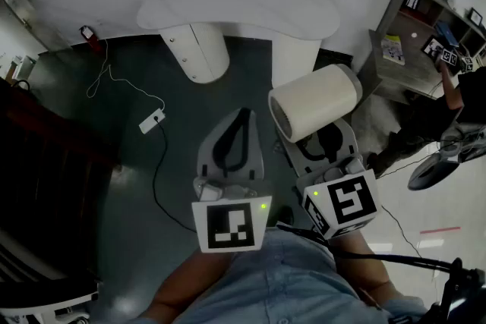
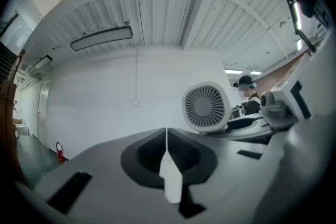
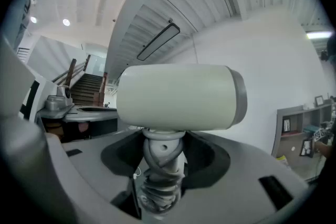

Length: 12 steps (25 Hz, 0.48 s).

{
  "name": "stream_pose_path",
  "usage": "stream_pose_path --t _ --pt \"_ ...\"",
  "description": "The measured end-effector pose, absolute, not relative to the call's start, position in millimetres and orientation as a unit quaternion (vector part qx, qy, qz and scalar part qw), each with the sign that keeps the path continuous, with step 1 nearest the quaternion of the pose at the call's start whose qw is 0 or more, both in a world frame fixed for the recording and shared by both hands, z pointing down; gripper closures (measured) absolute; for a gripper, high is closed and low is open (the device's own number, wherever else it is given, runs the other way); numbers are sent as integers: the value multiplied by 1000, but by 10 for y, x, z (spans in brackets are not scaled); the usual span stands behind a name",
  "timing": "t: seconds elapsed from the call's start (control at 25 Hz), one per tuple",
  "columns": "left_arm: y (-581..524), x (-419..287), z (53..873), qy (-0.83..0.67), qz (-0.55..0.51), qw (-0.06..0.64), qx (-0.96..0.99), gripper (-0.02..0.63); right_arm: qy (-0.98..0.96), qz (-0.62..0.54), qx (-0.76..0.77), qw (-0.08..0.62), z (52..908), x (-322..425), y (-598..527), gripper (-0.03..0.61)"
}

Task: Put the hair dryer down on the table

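A cream hair dryer (image 1: pixel 315 102) with a grey rear ring hangs above the dark floor, its barrel lying crosswise. Its grey handle (image 3: pixel 161 160), wound with its cord, sits between the wide jaws of my right gripper (image 1: pixel 328 146), which is shut on it. In the left gripper view the dryer's round grille (image 2: pixel 206 106) shows to the right. My left gripper (image 1: pixel 243 117) is beside it on the left, jaws shut together with nothing between them. The white curved table (image 1: pixel 243 7) stands ahead, beyond both grippers.
Two white legs (image 1: pixel 197 49) carry the table. A white power strip (image 1: pixel 152 120) with cables lies on the floor at left, and a red extinguisher (image 1: pixel 89 34) stands near the wall. A grey shelf unit (image 1: pixel 414 30) and a person (image 1: pixel 465 91) are at the right.
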<state>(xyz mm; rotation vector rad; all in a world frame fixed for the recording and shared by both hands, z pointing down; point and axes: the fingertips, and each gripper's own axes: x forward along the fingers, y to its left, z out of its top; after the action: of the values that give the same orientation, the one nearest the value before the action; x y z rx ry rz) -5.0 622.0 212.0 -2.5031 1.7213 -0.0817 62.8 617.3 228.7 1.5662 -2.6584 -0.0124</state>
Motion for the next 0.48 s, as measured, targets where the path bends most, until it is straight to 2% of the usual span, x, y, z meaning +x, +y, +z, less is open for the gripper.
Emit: stream_pose_path --t 0.48 --pt "6222 -54 2157 568 -24 48 -821 601 -861 -1 507 32 2337 644 6198 353"
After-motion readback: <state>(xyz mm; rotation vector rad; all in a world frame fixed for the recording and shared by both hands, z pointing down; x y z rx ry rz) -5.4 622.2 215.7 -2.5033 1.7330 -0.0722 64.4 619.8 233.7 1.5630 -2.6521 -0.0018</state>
